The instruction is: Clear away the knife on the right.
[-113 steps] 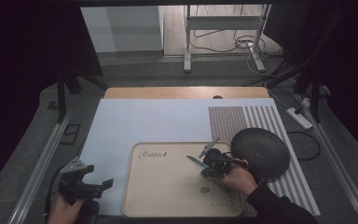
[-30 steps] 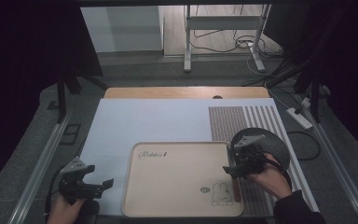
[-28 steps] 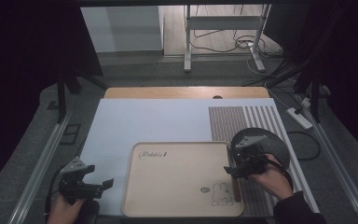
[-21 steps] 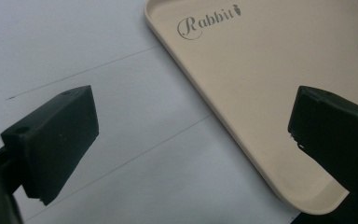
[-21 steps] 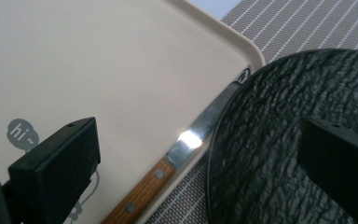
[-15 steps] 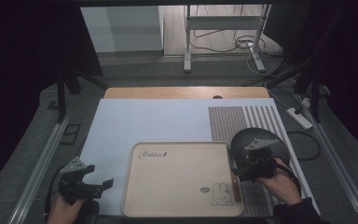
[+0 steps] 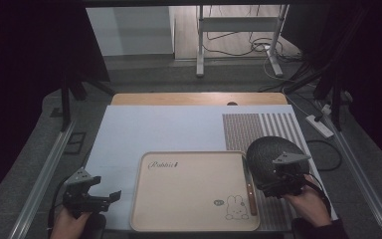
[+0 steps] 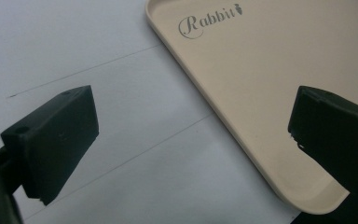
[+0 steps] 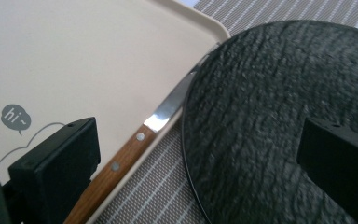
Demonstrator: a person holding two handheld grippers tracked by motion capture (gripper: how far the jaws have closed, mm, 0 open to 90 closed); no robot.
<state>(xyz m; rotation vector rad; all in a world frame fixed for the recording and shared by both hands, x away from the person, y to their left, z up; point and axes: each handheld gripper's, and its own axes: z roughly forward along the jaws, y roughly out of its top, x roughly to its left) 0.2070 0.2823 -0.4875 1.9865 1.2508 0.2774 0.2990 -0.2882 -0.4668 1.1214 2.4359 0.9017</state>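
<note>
Right gripper view: knife (image 9: 135, 140) beside plate (image 9: 279, 116)

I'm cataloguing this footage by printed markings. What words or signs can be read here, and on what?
"Rabbit", in script with a small carrot-like mark after it: top left corner of the beige tray.
"hi~", in a grey speech bubble beside the rabbit drawing: tray's lower right corner.
Nothing else carries legible text.
</note>
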